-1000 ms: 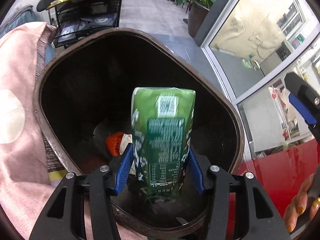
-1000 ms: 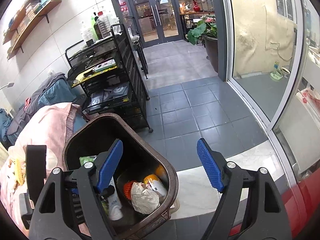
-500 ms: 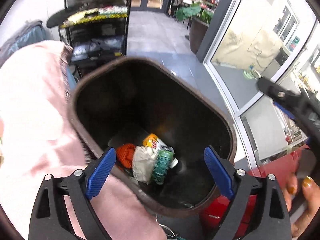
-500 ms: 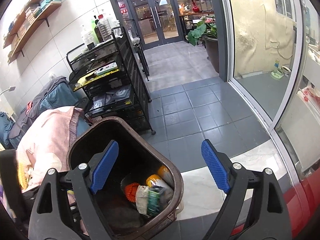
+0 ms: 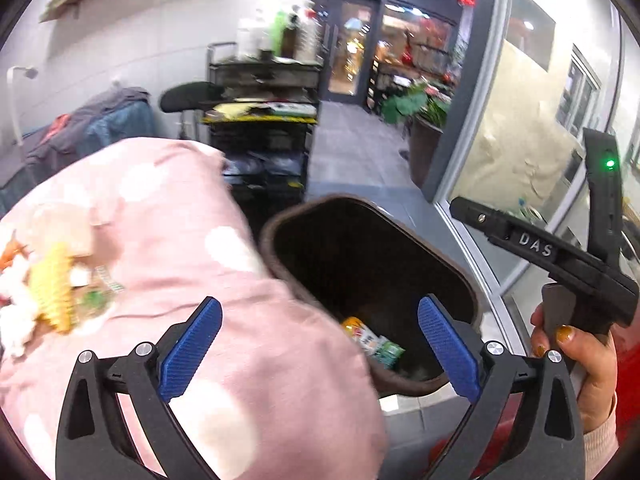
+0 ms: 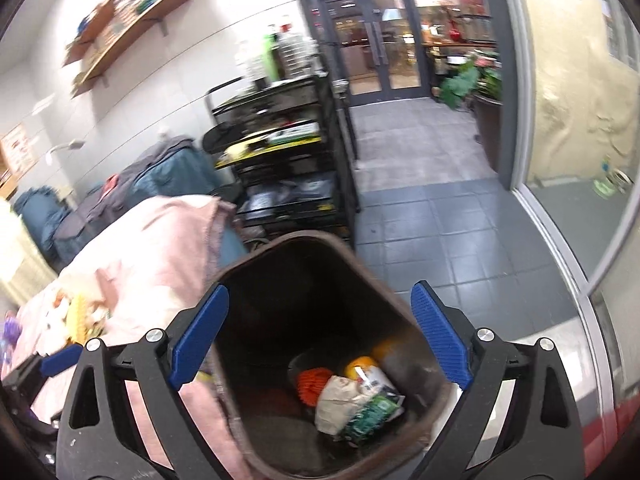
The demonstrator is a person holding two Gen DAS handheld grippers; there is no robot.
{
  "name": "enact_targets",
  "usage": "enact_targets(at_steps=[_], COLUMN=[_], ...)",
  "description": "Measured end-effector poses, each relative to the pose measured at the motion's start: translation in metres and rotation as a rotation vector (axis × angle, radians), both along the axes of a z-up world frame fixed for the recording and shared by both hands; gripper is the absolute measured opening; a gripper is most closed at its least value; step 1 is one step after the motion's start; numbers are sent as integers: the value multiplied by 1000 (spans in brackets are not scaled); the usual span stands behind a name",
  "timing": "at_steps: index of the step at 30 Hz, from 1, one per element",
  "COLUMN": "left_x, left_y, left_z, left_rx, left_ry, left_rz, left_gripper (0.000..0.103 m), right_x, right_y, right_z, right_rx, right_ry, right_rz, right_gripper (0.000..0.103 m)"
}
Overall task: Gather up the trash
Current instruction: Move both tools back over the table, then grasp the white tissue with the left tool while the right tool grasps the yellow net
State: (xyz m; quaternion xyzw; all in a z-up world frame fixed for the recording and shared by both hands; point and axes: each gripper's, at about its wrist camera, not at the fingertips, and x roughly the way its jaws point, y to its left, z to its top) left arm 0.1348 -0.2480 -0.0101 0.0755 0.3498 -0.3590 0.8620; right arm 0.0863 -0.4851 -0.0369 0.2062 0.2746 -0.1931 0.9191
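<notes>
I'm seeing a pink dotted blanket [image 5: 168,240] lying over what may be a sofa. A black wire cart [image 6: 288,168] is standing on the grey tiled floor [image 6: 432,232], with blurred bottles [image 6: 276,56] sitting on its top edge. Wooden shelves [image 6: 120,32] are hanging on the wall, and potted plants [image 6: 476,80] are standing by the glass doors [image 6: 372,40].
</notes>
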Motion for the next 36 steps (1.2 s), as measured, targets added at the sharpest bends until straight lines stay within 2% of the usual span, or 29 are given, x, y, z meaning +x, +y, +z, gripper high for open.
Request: enact_targets(at_steps=[5, 11, 20, 24, 27, 29, 32, 36], left_x=[4, 14, 46, 69, 85, 96, 113, 133], left_y=[45, 100, 199, 229, 247, 253, 254, 248], left_z=[5, 0, -16, -24, -29, -31, -36, -44], left_rx=[-31, -9, 25, 55, 59, 56, 70, 98], left_ry=[-38, -69, -26, 6, 31, 51, 79, 103], left_rz=[78, 180, 396, 461, 483, 484, 469, 445], left_gripper=[97, 97, 97, 97, 96, 91, 85, 83], right_x=[27, 57, 103, 124, 139, 149, 165, 183], right_y=[39, 88, 160, 194, 217, 228, 241, 257], right_z=[2, 2, 2, 4, 7, 8, 8, 6], right_rx=[19, 1, 5, 9, 3, 12, 38, 57], right_ry=[1, 26, 62, 78, 87, 94, 112, 132], right_rz=[155, 311, 533, 624, 684, 714, 749, 781], right_gripper=[91, 91, 91, 91, 91, 91, 91, 91])
